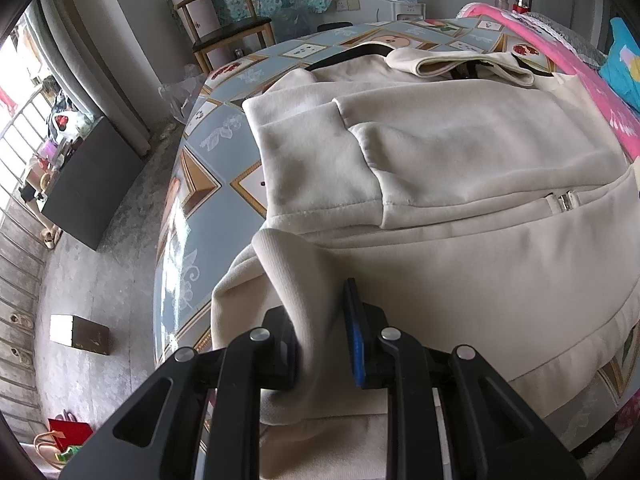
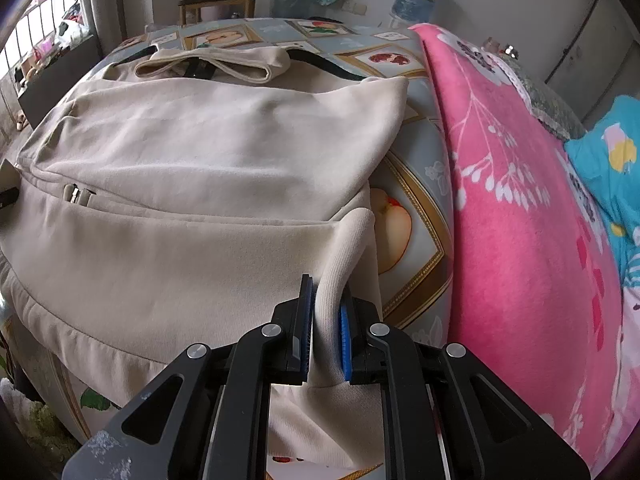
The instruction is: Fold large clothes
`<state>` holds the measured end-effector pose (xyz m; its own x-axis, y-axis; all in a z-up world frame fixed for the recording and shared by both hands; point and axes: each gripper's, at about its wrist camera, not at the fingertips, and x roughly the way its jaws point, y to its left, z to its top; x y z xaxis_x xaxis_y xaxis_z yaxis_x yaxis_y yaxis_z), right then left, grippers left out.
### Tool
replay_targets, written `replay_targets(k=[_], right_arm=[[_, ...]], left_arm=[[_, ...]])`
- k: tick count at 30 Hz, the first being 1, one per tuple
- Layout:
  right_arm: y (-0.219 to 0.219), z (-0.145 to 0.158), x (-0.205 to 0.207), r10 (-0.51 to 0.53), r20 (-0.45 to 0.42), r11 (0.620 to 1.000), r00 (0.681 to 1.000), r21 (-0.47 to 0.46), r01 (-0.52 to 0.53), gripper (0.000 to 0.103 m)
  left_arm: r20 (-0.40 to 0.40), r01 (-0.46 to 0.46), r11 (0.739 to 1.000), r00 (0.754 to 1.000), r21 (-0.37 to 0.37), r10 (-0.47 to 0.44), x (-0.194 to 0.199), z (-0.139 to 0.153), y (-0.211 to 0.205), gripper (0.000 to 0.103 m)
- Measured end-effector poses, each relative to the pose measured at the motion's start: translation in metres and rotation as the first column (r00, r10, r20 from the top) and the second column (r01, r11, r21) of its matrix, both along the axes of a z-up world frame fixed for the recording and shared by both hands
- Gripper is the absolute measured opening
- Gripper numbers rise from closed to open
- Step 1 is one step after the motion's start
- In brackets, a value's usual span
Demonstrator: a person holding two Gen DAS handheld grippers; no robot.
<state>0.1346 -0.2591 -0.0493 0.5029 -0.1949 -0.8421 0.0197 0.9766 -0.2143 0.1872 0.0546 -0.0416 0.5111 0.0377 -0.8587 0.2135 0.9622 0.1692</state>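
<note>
Both your grippers tilt steeply down at the near hem of the cream jacket [image 1: 460, 152], spread on the patterned table [image 1: 208, 184]. Your left gripper [image 1: 320, 332] pinches its ribbed left corner; your right gripper [image 2: 326, 316] clamps the right corner.

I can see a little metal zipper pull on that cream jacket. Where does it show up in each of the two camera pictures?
Left wrist view: the zipper pull sits at the right, about mid-height, on the cream jacket.
Right wrist view: the zipper pull sits at the far left, about mid-height.
Shared landmark: the pink blanket lies along the jacket's right side in both.
</note>
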Motion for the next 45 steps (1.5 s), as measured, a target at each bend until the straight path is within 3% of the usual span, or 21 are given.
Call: replay_targets(k=[2, 5, 11, 18, 23, 26, 30, 35, 38, 43, 45], right_arm=[[-0.004, 0.001, -0.001, -0.013, 0.009, 1.000, 1.000, 0.021, 0.013, 0.010], [-0.007, 0.007, -0.006, -0.029, 0.039, 0.998, 0.999, 0.051, 0.027, 0.007], [-0.001, 0.044, -0.043, -0.046, 0.165, 0.997, 0.985, 0.073, 0.034, 0.006], [-0.007, 0.084, -0.067, -0.102, 0.310, 0.988, 0.945, 0.139, 0.061, 0.005], [-0.015, 0.104, -0.038, -0.084, 0.362, 0.990, 0.928, 0.135, 0.037, 0.005], [-0.022, 0.116, -0.005, -0.056, 0.394, 0.992, 0.917, 0.123, 0.008, 0.005], [-0.034, 0.129, 0.059, -0.028, 0.413, 0.993, 0.910, 0.118, -0.023, 0.005], [-0.056, 0.119, 0.162, -0.047, 0.368, 0.984, 0.929, 0.176, -0.019, 0.005], [-0.058, 0.088, 0.210, -0.061, 0.295, 0.984, 0.953, 0.178, 0.007, 0.005], [-0.063, 0.020, 0.261, -0.085, 0.120, 0.985, 0.989, 0.156, 0.066, 0.006], [-0.071, 0.005, 0.269, -0.117, 0.077, 0.981, 0.990, 0.162, 0.103, 0.014]], left_arm=[[0.019, 0.007, 1.000, 1.000, 0.014, -0.007, -0.002, 0.000, -0.001, 0.019], [0.057, 0.019, 0.999, 0.998, 0.036, -0.021, -0.006, 0.002, -0.002, 0.008], [0.184, 0.064, 0.998, 0.981, 0.009, -0.064, -0.043, 0.042, 0.008, 0.006], [0.267, 0.080, 0.988, 0.963, -0.130, -0.043, -0.066, 0.099, 0.027, 0.006], [0.309, 0.106, 0.967, 0.951, -0.230, -0.031, -0.032, 0.130, 0.032, 0.006], [0.328, 0.121, 0.963, 0.944, -0.242, -0.037, 0.003, 0.139, 0.032, 0.006], [0.339, 0.140, 0.963, 0.939, -0.230, -0.055, 0.077, 0.148, 0.024, 0.006], [0.273, 0.118, 0.969, 0.960, -0.215, -0.057, 0.175, 0.130, 0.014, 0.006], [0.177, 0.075, 0.978, 0.983, -0.193, -0.041, 0.232, 0.088, 0.004, 0.006], [0.014, 0.041, 0.990, 0.999, -0.138, -0.039, 0.273, 0.018, -0.003, 0.007], [-0.022, 0.016, 0.988, 1.000, -0.151, -0.019, 0.277, 0.007, 0.002, 0.014]])
